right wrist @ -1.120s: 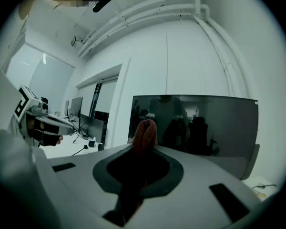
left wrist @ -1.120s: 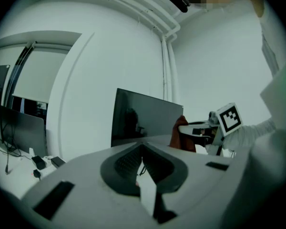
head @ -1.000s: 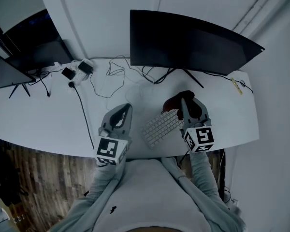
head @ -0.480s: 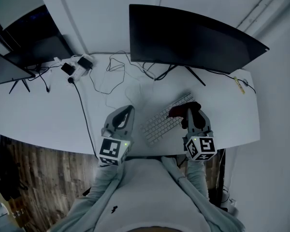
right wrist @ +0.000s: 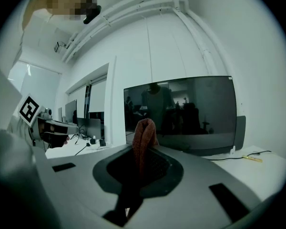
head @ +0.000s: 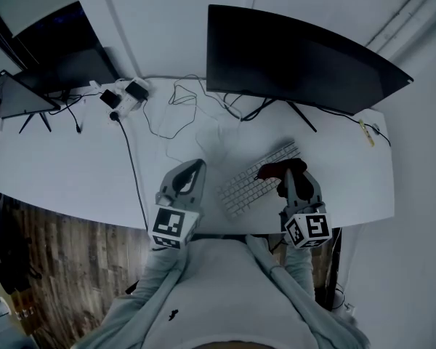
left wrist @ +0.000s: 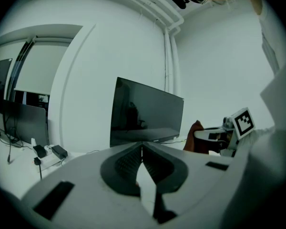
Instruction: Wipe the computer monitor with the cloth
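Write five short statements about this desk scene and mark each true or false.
1. The right gripper is shut on the cloth. True.
2. The left gripper holds a second cloth. False: its jaws are together on nothing.
3. The cloth is pressed against the monitor. False: it is well apart from the screen, above the keyboard.
4. The monitor's screen is dark. True.
5. The keyboard lies left of both grippers. False: in the head view it lies between them, its right end by the right gripper.
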A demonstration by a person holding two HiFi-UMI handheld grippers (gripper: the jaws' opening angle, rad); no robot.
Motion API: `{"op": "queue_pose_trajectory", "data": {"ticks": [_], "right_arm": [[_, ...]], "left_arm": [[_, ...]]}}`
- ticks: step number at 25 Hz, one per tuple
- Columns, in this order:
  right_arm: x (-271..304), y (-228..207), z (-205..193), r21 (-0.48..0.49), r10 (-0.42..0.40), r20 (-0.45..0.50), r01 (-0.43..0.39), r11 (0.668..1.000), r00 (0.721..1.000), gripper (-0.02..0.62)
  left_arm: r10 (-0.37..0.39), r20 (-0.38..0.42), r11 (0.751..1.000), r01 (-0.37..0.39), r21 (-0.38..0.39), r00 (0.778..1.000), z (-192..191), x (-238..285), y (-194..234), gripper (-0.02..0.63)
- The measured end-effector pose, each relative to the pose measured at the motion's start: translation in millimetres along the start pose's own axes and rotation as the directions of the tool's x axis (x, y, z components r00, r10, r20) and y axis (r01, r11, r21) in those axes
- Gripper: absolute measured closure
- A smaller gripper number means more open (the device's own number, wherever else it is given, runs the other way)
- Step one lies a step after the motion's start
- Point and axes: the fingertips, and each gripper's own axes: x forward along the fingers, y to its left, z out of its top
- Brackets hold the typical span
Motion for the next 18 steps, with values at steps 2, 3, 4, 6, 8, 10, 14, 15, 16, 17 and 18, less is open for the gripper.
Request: {"op": "queue_pose_trajectory", "data": {"ticks": [2,3,4,6,8,10,14,15,16,17,18], "right_arm": [[0,5,1,0.010,0.023,0.007,-0.023,1.000,1.000,0.560],[0,8,1,0.012,0.031,0.007,-0.031,0.999,1.000,0.560],[-1,10,1,0.012,0.036,0.006,-0.036,0.999,0.999,0.560],[-2,14,2,0.010,0.043,0.005,-0.043,0.999,0.999,0.560],[-3,17,3,0.005,0.047,0.003,-0.047,0.999,0.999,0.560],[-3,19,4,-0.002,0.049,0.005,-0.049,0.999,0.999,0.560],[-7,20,7,-0.006,0.036,0.004,-0.036,0.999,0.999,0.560],[-8,20,8,-0.004,0.031,0.005,-0.031,1.000,1.000,0.560],[-9,20,9,0.002,0.027,0.010,-0.027,1.000,1.000,0.560],[-10,19,10,0.012,0.024,0.017,-0.024,1.000,1.000,0.560],[-11,19,11,0.024,0.021,0.027,-0.022,0.999,0.999,0.560]], "left_arm": [[-0.001,0.004,1.000,0.001,0.003,1.000,1,-1,1,0.584],[-0.002,0.007,1.000,0.002,0.004,1.000,2,-1,1,0.584],[-0.003,0.009,1.000,0.003,0.004,1.000,3,-2,2,0.584],[-0.008,0.013,1.000,0.007,0.006,1.000,4,-2,2,0.584],[-0.014,0.017,1.000,0.014,0.008,1.000,5,-2,2,0.584],[-0.020,0.021,1.000,0.019,0.008,1.000,6,-2,3,0.584],[-0.039,0.029,0.999,0.038,0.013,0.999,7,-1,-1,0.584],[-0.043,0.031,0.999,0.043,0.015,0.999,8,-1,-2,0.584],[-0.047,0.034,0.999,0.046,0.016,0.998,9,-1,-2,0.584],[-0.050,0.036,0.999,0.049,0.018,0.998,10,0,-3,0.584],[-0.053,0.039,0.998,0.052,0.020,0.998,10,0,-4,0.584]]}}
